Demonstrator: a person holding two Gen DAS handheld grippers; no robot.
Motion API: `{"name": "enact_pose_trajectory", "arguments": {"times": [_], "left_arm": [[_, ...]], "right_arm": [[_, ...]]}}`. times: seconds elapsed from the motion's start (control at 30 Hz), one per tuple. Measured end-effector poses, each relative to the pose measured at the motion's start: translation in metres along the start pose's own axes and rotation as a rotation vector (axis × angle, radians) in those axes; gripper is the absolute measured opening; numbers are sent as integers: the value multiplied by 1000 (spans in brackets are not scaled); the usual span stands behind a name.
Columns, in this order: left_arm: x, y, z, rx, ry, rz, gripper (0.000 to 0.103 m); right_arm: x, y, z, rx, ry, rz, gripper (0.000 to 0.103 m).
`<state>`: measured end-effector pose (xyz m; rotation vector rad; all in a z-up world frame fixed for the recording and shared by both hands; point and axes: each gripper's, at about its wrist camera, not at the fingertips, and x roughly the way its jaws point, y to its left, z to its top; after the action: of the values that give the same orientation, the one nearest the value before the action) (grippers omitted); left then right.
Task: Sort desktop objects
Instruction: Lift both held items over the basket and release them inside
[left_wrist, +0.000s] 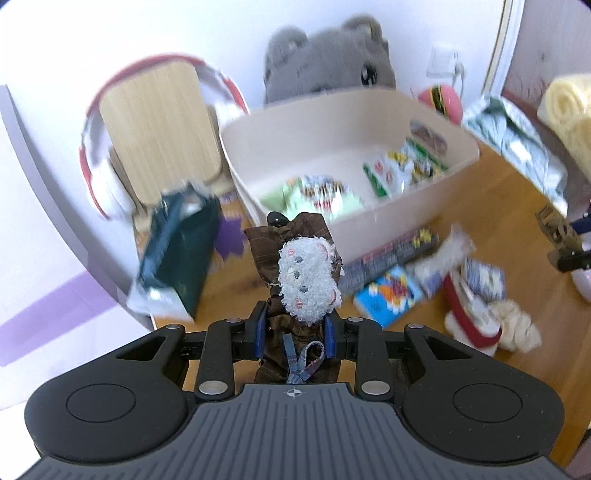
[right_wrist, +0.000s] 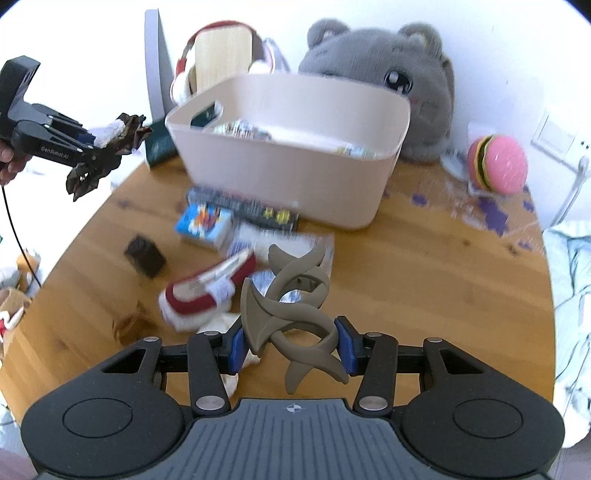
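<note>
Left tongs (left_wrist: 295, 332) pinching a small plush doll (left_wrist: 308, 280) in brown checked cloth, white curly head pointing away from the camera, blue pads pressing on the brown body on both sides. Hanging in the air above the wooden desk (left_wrist: 498, 206), in front of the beige bin (left_wrist: 343, 110). In the right wrist view, appearing at the upper left, off the desk edge, with a hand (right_wrist: 11, 162) gripping the handle from behind.

Right tongs (right_wrist: 291, 345) pinching an olive-grey claw hair clip (right_wrist: 291, 306), curved prongs sticking up and forward, blue pads (right_wrist: 347, 343) touching the clip's looped base on both sides. Holding it clear of the desk, above the clutter.

Lying on the desk below: a red and white plush shoe (right_wrist: 207, 291), a blue and white packet (right_wrist: 205, 221) just beside a dark printed strip (right_wrist: 255, 210), a small dark cube (right_wrist: 144, 254) apart to the left, blurred white wrappers near the clip.

Standing at the back of the desk: the beige bin with a cut-out handle, holding several colourful sachets (left_wrist: 406, 166). Behind it, a big grey plush animal (right_wrist: 406, 85) leaning against the wall. To the bin's left, a wooden stand (left_wrist: 162, 125) carrying red and white headphones (left_wrist: 107, 184), and a dark green box (left_wrist: 181, 251) tilting beside it. To the right, a pink burger toy (right_wrist: 498, 166), well apart from the clutter. Purple star shapes (right_wrist: 495, 218) scattering across the desk near it.
</note>
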<state>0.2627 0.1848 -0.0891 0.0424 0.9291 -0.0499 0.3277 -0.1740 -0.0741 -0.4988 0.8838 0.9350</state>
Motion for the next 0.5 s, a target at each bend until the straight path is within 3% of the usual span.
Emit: {"name": "enact_pose_trajectory", "arguments": {"times": [0.5], "left_arm": [[-29,5,57,0,-150,14,30]], "right_arm": [[-31,-2,64,-105,-157,-41,46]]}}
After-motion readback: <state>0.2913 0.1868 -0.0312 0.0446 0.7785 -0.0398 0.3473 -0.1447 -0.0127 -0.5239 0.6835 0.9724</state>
